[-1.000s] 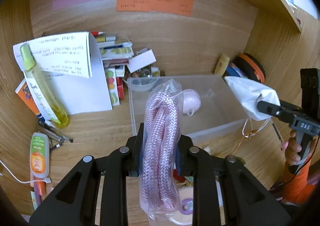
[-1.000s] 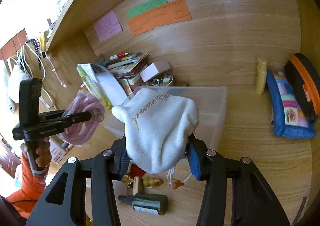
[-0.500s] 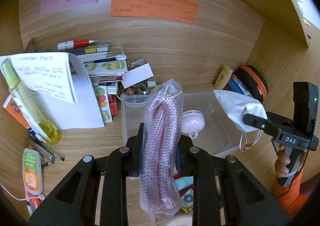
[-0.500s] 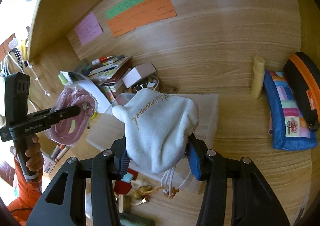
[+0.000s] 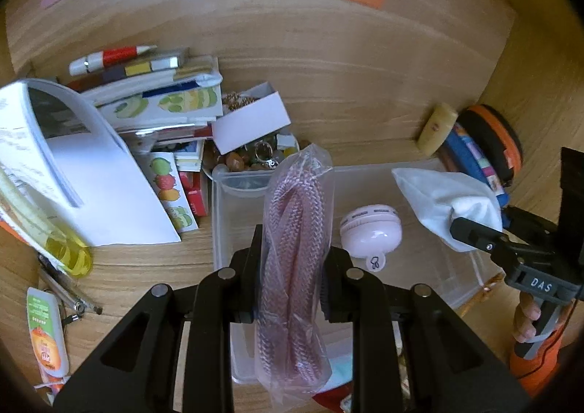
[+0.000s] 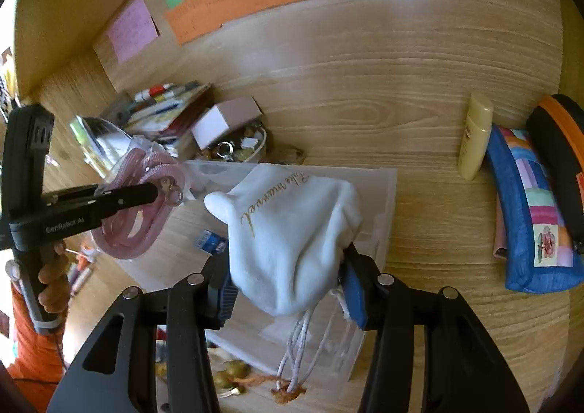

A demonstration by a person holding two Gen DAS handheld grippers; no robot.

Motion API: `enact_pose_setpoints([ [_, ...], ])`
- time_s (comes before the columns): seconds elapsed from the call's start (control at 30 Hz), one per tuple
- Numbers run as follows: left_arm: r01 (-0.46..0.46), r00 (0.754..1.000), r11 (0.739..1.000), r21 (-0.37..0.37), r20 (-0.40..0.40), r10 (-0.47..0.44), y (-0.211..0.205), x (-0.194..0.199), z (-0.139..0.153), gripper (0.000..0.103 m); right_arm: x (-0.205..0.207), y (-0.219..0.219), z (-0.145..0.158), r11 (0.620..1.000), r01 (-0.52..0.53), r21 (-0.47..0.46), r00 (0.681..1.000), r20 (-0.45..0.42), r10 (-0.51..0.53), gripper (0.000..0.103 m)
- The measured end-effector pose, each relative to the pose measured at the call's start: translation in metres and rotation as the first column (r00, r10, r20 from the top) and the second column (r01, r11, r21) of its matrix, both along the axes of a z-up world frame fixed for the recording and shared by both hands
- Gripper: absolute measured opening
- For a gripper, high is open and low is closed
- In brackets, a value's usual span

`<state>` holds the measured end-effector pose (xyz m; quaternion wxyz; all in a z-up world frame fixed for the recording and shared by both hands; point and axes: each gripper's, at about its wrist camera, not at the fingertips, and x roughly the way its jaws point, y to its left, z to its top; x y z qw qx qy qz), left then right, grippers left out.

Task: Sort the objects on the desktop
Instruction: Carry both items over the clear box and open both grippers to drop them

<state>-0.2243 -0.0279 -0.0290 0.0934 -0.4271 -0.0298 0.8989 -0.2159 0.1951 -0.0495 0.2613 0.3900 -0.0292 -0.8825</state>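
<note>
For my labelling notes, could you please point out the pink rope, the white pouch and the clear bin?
pink rope (image 5: 294, 248), left wrist view, middle of the bagged coil.
white pouch (image 6: 292, 241), right wrist view, front cloth.
clear bin (image 5: 419, 168), left wrist view, far rim.

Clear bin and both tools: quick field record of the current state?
left tool: shut on bagged pink rope
right tool: shut on white drawstring pouch
clear bin: on the desk, under both loads
bin contents: pink round gadget
rope and pouch: both held above the bin, not yet released
</note>
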Motion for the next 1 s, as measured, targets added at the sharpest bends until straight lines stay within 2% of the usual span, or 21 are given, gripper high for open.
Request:
enact_pose_setpoints([
  [0.33, 0.004, 0.999, 0.997, -0.075, 0.039, -0.001, 0.009, -0.018, -0.024, 0.023, -0.002, -0.015, -0.016, 0.995, -0.011, 0.096, 1.0, -0.021, 0.013, 0.046],
  [0.57, -0.003, 0.997, 0.995, -0.096, 0.08, 0.011, 0.01, -0.025, -0.039, 0.024, -0.003, -0.02, -0.02, 0.99, -0.01, 0.142, 0.999, -0.046, 0.016, 0.048],
  [0.7, -0.006, 0.998, 0.995, -0.099, 0.064, 0.012, 0.009, -0.021, -0.036, 0.024, -0.001, -0.023, -0.02, 0.984, -0.003, 0.179, 0.998, -0.067, 0.016, 0.05],
  [0.9, -0.006, 0.999, 0.993, -0.121, 0.032, 0.01, 0.011, -0.011, -0.025, 0.036, 0.002, -0.023, -0.015, 0.984, -0.009, 0.179, 0.996, -0.086, 0.025, 0.058],
  [0.97, -0.006, 1.0, 0.992, -0.127, 0.025, 0.009, 0.011, -0.007, -0.021, 0.041, 0.004, -0.023, -0.012, 0.983, -0.005, 0.181, 0.995, -0.097, 0.023, 0.062],
  [1.0, -0.006, 1.0, 0.992, -0.13, 0.022, 0.009, 0.012, -0.006, -0.021, 0.042, 0.005, -0.022, -0.01, 0.983, -0.001, 0.183, 0.994, -0.108, 0.021, 0.067],
])
